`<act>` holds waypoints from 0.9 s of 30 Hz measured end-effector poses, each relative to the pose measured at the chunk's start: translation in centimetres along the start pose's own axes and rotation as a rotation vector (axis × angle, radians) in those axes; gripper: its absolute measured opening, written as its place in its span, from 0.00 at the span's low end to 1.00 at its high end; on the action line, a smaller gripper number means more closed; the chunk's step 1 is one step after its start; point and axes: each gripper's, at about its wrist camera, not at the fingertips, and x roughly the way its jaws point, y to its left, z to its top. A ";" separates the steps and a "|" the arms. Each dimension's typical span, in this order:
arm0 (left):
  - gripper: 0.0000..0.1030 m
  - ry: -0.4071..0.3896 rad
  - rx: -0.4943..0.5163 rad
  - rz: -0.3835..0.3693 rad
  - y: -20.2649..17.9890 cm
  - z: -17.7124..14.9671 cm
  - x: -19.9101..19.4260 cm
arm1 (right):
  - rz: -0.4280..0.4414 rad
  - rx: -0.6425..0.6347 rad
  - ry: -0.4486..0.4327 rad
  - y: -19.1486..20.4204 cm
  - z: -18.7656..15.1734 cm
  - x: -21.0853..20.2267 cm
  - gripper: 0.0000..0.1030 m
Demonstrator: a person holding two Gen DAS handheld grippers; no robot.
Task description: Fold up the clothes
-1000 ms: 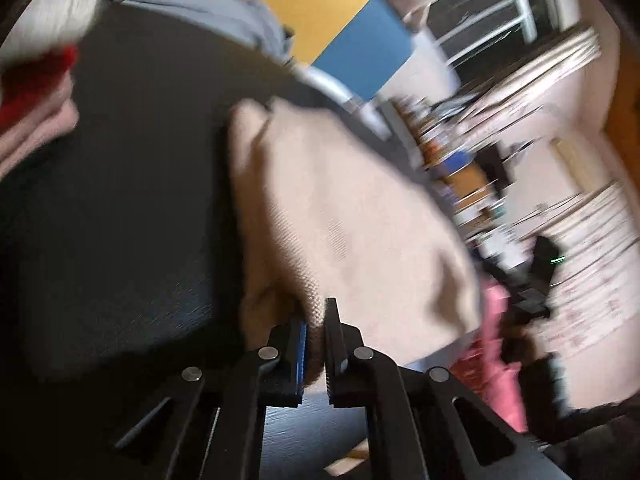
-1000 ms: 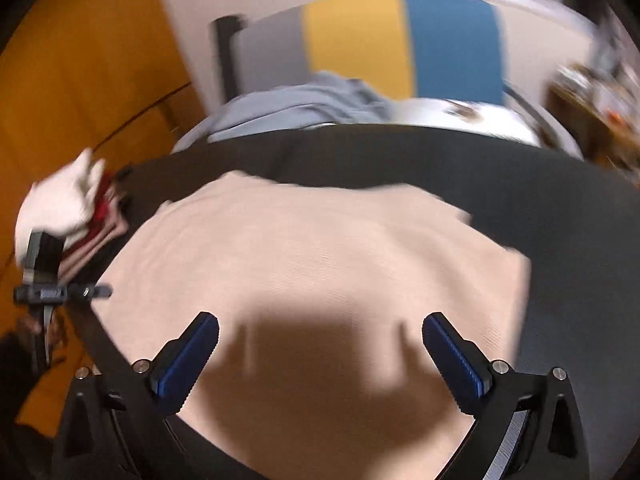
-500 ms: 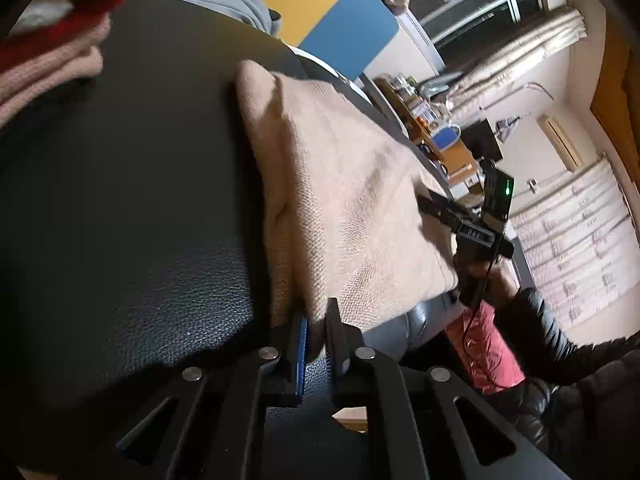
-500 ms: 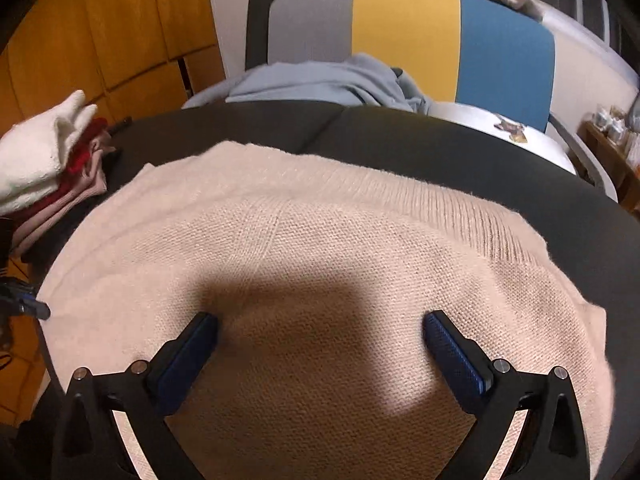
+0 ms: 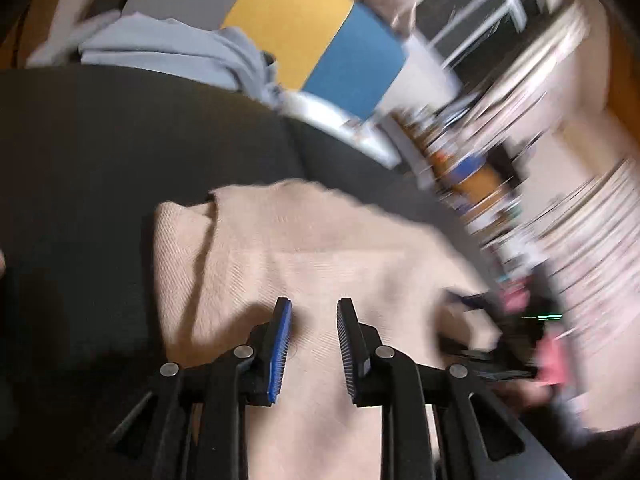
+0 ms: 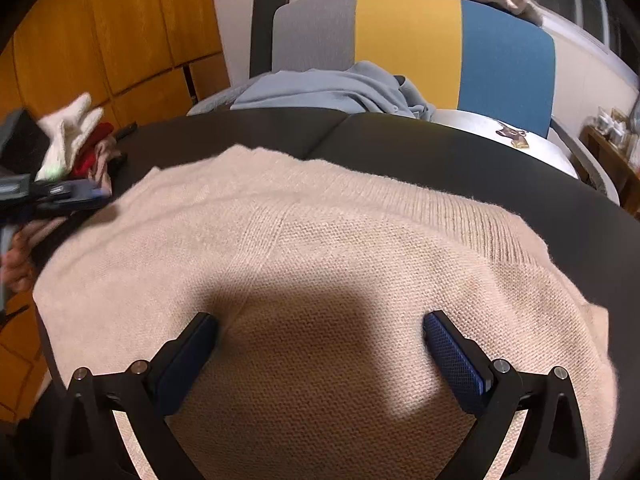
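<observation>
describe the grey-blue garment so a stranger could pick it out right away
Find the chair back striped grey, yellow and blue, behind the black surface. The grey-blue garment lies crumpled at its foot. Unlike the beige knit sweater spread flat in front, it is smooth, bunched and unfolded.

Both tongs are black plastic linkages with round silver screw heads at the joints. The left tongs (image 5: 313, 310) carry ribbed pads, blue on the nine o'clock finger. The right tongs (image 6: 320, 320) have blue textured pads (image 6: 454, 354) and triangular cut-outs in the outer arms at each lower corner.
</observation>
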 end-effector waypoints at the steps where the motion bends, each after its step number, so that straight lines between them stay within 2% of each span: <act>1: 0.19 0.027 0.030 0.055 -0.2 -0.2 1.2 | -0.009 -0.031 0.022 0.3 -0.1 -0.2 1.00; 3: 0.15 0.000 0.057 0.076 -0.1 -0.7 1.5 | -0.017 -0.096 0.064 0.6 -0.7 -0.8 1.00; 5: 0.08 -0.029 0.043 0.066 0.8 -1.3 1.2 | -0.014 -0.129 0.093 0.3 -2.2 -1.8 1.00; 7: 0.04 -0.056 0.016 0.048 1.7 -1.7 1.1 | -0.010 -0.129 0.091 -0.4 -4.3 -2.8 1.00; 8: 0.03 -0.066 0.004 0.036 2.0 -1.9 1.1 | 0.001 -0.123 0.051 -0.8 -5.3 -3.4 1.00; 10: 0.03 -0.072 0.005 0.052 1.6 -1.8 1.4 | 0.021 -0.109 -0.026 -1.4 -7.0 -4.6 1.00; 12: 0.03 -0.070 0.027 0.085 0.5 -1.7 1.6 | 0.006 -0.094 -0.064 -1.4 -7.4 -4.7 1.00; 15: 0.04 -0.041 0.004 0.128 -0.2 -1.1 1.5 | -0.013 -0.074 -0.062 -1.2 -7.1 -4.6 1.00; 17: 0.11 -0.055 0.009 0.154 -1.9 -0.7 1.0 | 0.001 -0.032 -0.045 -1.1 -6.9 -5.1 1.00; 19: 0.15 -0.072 0.091 0.111 -4.7 -0.5 1.1 | 0.050 0.039 -0.030 -1.4 -6.6 -6.5 1.00; 20: 0.16 -0.080 0.133 0.088 -6.2 -0.3 1.1 | 0.104 0.090 -0.048 -2.0 -6.9 -8.0 1.00; 21: 0.17 -0.066 0.185 0.059 -8.0 -0.5 1.7 | 0.152 0.142 -0.066 -2.7 -7.4 -9.5 1.00; 25: 0.17 0.024 0.331 -0.077 -14.1 -1.6 5.1 | 0.223 0.362 -0.126 -7.5 -11.3 -14.8 1.00; 27: 0.17 0.068 0.378 -0.123 -17.1 -2.1 7.7 | 0.221 0.423 -0.094 -9.5 -13.8 -15.9 1.00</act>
